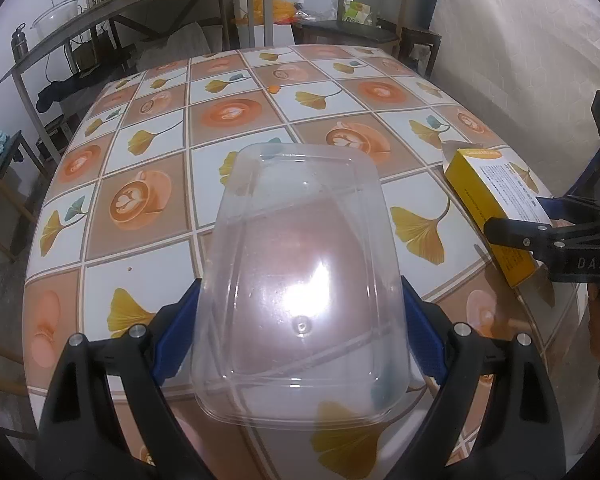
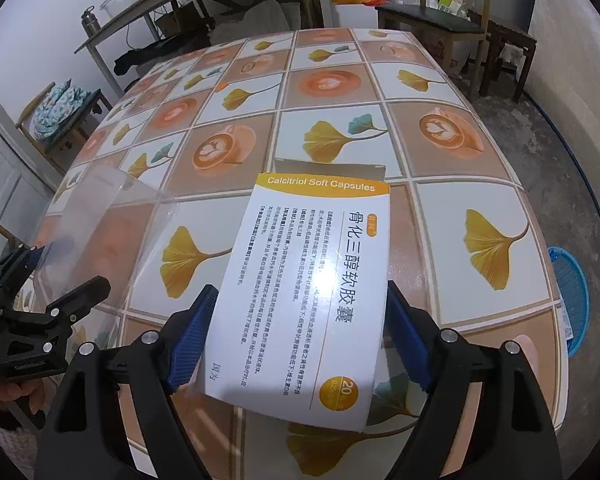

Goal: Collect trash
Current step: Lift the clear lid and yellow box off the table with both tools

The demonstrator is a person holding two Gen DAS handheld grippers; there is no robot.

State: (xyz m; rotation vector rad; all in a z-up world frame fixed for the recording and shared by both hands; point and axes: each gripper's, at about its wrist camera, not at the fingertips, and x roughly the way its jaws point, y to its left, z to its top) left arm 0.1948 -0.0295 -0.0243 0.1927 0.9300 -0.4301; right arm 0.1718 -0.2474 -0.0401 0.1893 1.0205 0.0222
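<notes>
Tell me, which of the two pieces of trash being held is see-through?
The clear plastic container, in the left gripper. The tablecloth pattern shows through it. The other piece, the medicine box in the right gripper, is opaque white and yellow card with print.

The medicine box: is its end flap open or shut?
Open. The medicine box has its grey flap sticking out past the far end.

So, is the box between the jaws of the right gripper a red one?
No, the medicine box between the jaws of the right gripper is white with a yellow band and yellow sides.
</notes>
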